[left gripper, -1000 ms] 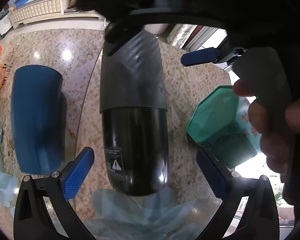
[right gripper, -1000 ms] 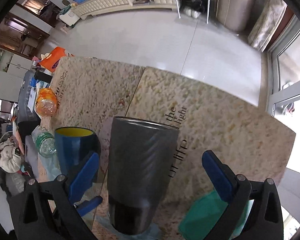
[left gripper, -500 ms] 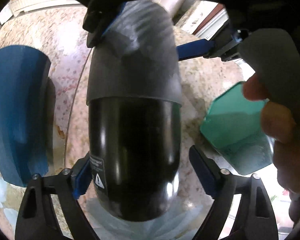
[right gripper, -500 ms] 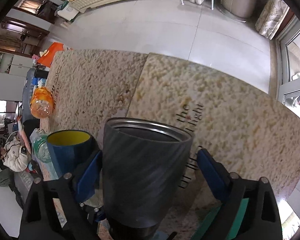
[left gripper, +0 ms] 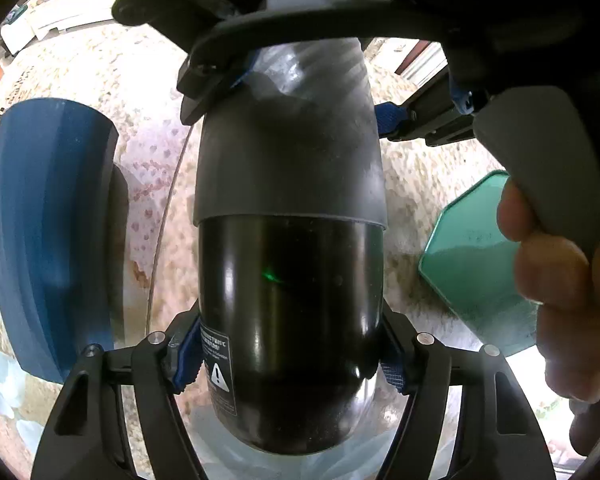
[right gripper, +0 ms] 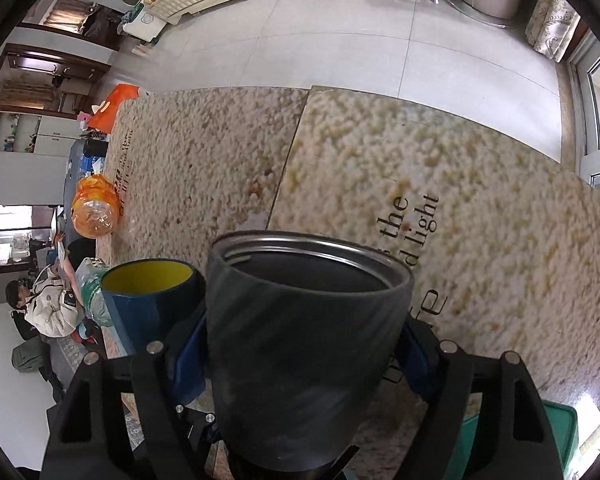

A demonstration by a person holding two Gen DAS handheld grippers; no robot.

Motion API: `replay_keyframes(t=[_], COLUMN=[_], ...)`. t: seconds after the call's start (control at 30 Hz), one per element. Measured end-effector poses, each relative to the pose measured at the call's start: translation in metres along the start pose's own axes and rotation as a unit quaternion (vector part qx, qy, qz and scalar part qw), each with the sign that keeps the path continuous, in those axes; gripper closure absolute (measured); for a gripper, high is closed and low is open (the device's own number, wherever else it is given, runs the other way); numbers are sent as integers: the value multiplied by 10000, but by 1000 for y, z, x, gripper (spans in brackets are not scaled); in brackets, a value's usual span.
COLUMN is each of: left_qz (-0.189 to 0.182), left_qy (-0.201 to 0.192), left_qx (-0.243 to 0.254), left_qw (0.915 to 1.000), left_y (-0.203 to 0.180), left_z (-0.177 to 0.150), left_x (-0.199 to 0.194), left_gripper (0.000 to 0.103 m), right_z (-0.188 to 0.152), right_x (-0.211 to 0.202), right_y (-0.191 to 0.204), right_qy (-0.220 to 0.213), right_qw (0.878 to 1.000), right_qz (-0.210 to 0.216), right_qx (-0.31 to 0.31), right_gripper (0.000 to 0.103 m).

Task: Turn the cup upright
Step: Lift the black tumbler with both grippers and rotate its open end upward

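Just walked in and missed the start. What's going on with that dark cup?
A person has both grippers clamped on the dark cup: the left gripper on its glossy lower part, the right gripper on its grey sleeve. The cup's mouth faces up. A blue cup stands beside it on the table.

Matt-sleeved, glossy-based cup (left gripper: 288, 208); polished speckled stone table (right gripper: 480, 184)

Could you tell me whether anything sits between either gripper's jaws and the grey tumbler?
Nothing visible does: the left gripper clamps the grey tumbler at its glossy base, the right gripper at its sleeve. The blue cup stands apart.
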State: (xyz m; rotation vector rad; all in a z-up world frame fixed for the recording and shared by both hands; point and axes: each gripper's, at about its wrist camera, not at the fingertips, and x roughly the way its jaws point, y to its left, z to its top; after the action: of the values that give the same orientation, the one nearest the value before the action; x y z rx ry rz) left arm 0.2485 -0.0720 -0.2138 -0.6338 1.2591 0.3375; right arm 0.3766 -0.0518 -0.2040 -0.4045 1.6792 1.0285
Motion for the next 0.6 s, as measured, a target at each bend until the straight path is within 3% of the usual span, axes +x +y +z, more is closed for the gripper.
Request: replay_keyframes(t=[0.6], left_qz=[-103], left_qy=[17], left_qx=[394], left_qw=[9992], left_y=[0], left_z=[-32], left_x=[-27], left_gripper=[29], right_z=[-38], right_x=[-17], right_y=[8], right_qy=[-126], right_qw=[9996], right_qz=[-48], right_qx=[265], right_gripper=[24])
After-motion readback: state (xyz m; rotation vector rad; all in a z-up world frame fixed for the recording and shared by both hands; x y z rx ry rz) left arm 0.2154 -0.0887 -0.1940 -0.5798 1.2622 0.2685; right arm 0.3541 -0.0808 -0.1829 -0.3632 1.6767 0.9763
